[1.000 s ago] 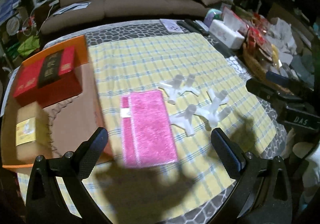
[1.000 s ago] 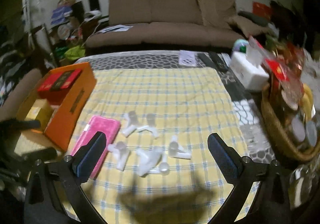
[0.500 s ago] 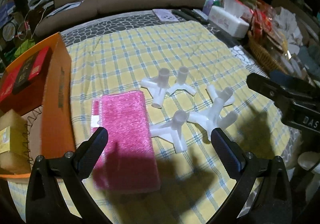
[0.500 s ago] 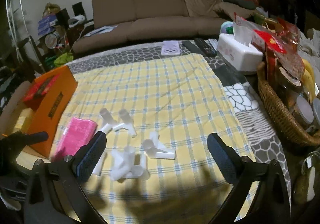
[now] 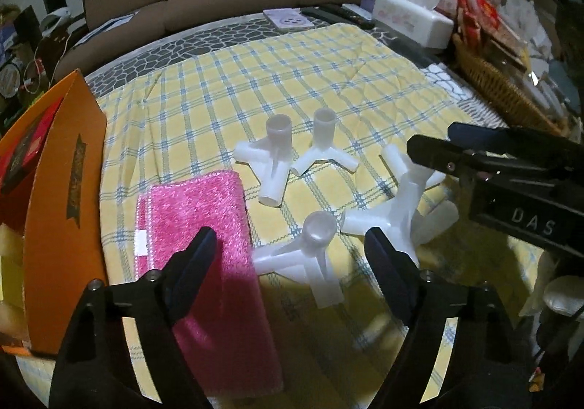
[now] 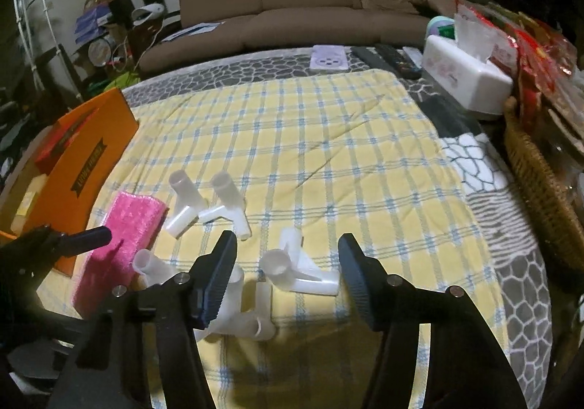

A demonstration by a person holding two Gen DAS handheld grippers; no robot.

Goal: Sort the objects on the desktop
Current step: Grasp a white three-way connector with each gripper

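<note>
Several white plastic pipe connectors lie on the yellow checked cloth point(image 5: 255, 80). My left gripper point(image 5: 288, 255) is open, its jaws on either side of one white connector point(image 5: 314, 244), close above the cloth. A pink sponge cloth point(image 5: 197, 226) lies just left of it. My right gripper point(image 6: 286, 272) is open, its jaws on either side of another white connector point(image 6: 295, 266). Two more connectors point(image 6: 208, 201) stand farther back. The right gripper also shows in the left wrist view point(image 5: 438, 150), over a connector point(image 5: 398, 212).
An orange box point(image 5: 62, 190) holding red and yellow packs stands at the left edge. A wicker basket point(image 6: 540, 182), a white tissue box point(image 6: 467, 77), remotes point(image 6: 394, 58) and a purple pad point(image 6: 328, 58) sit at the right and back. A brown sofa point(image 6: 299, 0) is behind the table.
Both grippers have moved down and forward toward the white connectors. Both sets of jaws have narrowed but stay open. The objects on the cloth have not moved.
</note>
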